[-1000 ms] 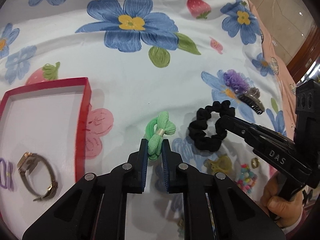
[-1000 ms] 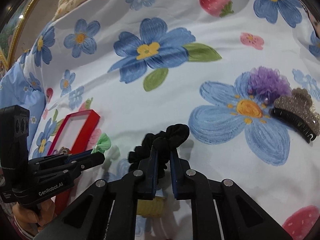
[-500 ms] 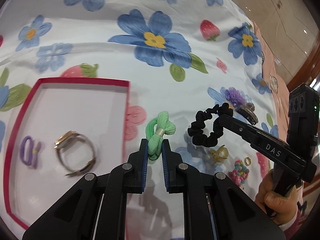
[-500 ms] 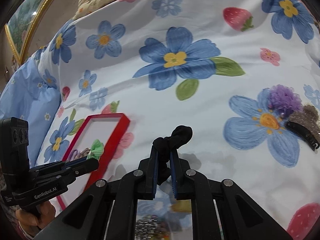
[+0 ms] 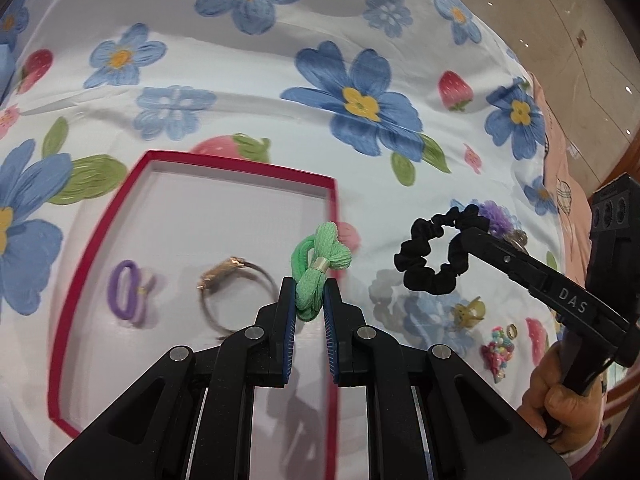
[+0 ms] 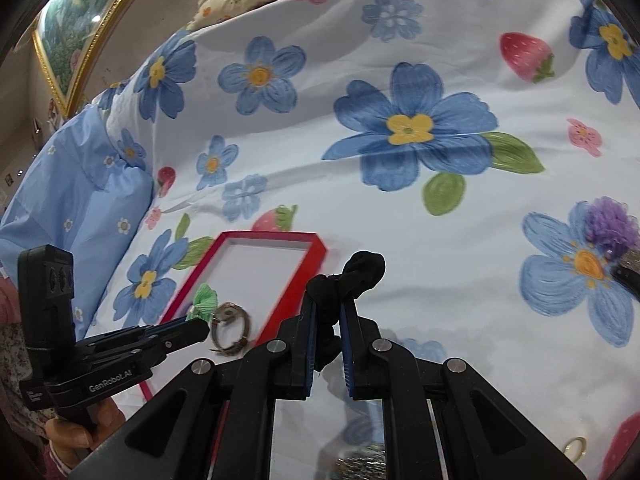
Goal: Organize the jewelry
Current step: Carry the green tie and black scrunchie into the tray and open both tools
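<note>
Tray, red-rimmed cardboard [image 5: 332,200], sits lower-left. My left gripper [image 5: 310,312] pinches the green knitted hair tie [image 5: 318,264] over its right edge. My right gripper [image 6: 328,324] clamps the black fabric scrunchie [image 6: 360,272] beside it. Both soft, light, floppy; I'd grip mid-band.

Both wrist views look down (close) over shared red tray [image 5: 100,216].

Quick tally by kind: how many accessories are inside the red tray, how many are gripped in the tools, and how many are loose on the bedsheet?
In the red tray: 2, purple hair tie, gold watch
Gripped in tools: 2, green hair tie in the left tool, black scrunchie in the right tool
Loose on bedsheet: 5, purple pom-pom, hair claw, yellow clip, beaded bracelet, gold ring
Total: 9
</note>
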A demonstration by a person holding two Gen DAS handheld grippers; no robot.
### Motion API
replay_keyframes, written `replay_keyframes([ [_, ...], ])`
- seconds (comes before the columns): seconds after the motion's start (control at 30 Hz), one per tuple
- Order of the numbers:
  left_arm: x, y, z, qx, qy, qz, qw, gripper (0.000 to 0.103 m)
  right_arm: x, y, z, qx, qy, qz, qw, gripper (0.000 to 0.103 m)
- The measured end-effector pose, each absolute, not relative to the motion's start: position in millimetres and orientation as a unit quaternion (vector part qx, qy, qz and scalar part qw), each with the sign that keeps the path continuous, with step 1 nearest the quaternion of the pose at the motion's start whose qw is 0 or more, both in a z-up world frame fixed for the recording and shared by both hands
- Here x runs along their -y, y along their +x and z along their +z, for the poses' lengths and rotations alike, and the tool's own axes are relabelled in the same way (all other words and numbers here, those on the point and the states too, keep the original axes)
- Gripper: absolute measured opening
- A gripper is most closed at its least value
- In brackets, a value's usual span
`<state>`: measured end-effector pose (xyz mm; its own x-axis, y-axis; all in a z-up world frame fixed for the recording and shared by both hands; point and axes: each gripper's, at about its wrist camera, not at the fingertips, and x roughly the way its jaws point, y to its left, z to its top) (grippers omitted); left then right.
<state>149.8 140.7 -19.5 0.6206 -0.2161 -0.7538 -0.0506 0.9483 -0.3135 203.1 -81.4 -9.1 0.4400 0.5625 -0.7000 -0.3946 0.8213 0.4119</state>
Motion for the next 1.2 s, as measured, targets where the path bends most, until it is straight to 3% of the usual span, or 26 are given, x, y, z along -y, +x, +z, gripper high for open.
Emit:
replay_keyframes([
  [0.63, -231.7, 183.7, -43.2, -0.452, -0.158, 0.035, 0.877, 0.012, -27.0, 235.2, -25.3, -0.454, 0.092, 0.349, 0.815, 0.011],
  [1.2, -235.4, 215.8, -84.5, -0.498, -0.137, 0.055, 0.855, 0.018, -47.6, 254.1, -75.0, -0.518, 0.056, 0.332, 0.787, 0.016],
])
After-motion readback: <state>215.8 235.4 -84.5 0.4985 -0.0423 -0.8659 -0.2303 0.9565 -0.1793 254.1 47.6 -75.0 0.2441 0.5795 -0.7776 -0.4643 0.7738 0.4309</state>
